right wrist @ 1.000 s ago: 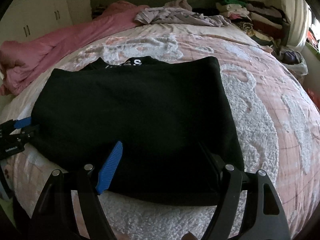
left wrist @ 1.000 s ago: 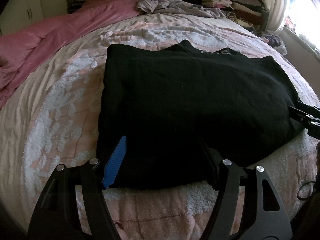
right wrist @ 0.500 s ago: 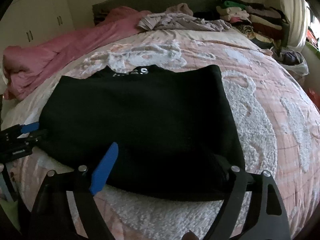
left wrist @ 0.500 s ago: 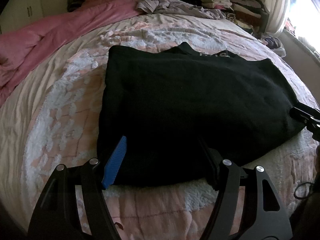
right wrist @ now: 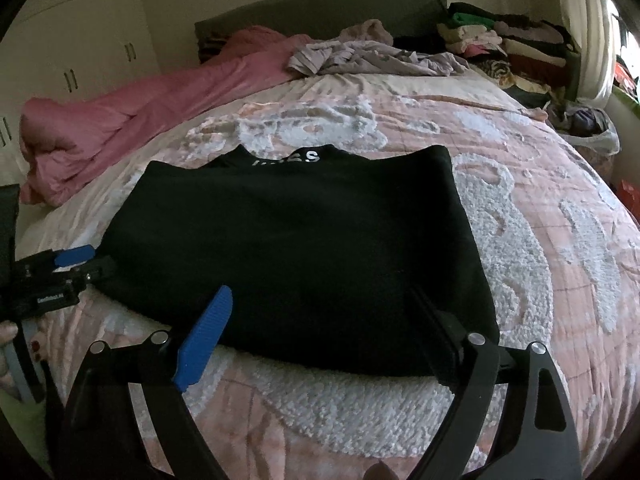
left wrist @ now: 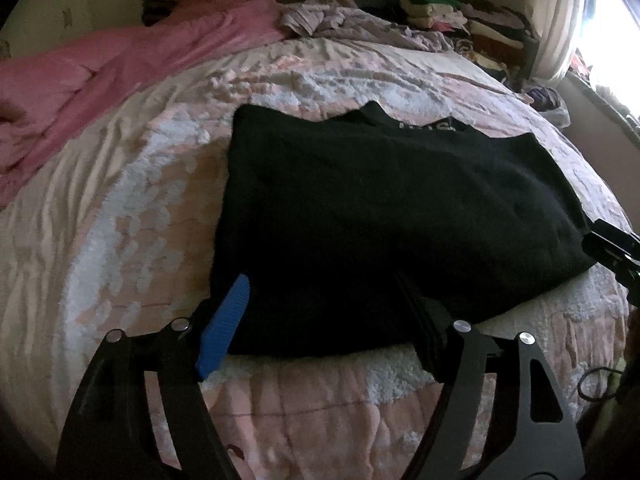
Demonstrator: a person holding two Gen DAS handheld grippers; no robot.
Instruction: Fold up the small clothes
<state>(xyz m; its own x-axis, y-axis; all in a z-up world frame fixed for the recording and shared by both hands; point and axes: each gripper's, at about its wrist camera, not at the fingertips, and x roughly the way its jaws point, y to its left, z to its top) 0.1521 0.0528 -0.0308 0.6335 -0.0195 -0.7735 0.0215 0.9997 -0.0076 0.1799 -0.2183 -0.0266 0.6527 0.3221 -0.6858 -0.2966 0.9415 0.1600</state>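
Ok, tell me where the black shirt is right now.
The black shirt lies flat, mid-frame in both wrist views, on the pink-and-white bedspread. The open left claw and open right claw sit at its near edge.

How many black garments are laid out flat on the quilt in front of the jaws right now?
1. A single black garment lies flat mid-quilt, near edge between both grippers' open jaws. More dark clothes may sit in the folded stack by the headboard; too small to tell.
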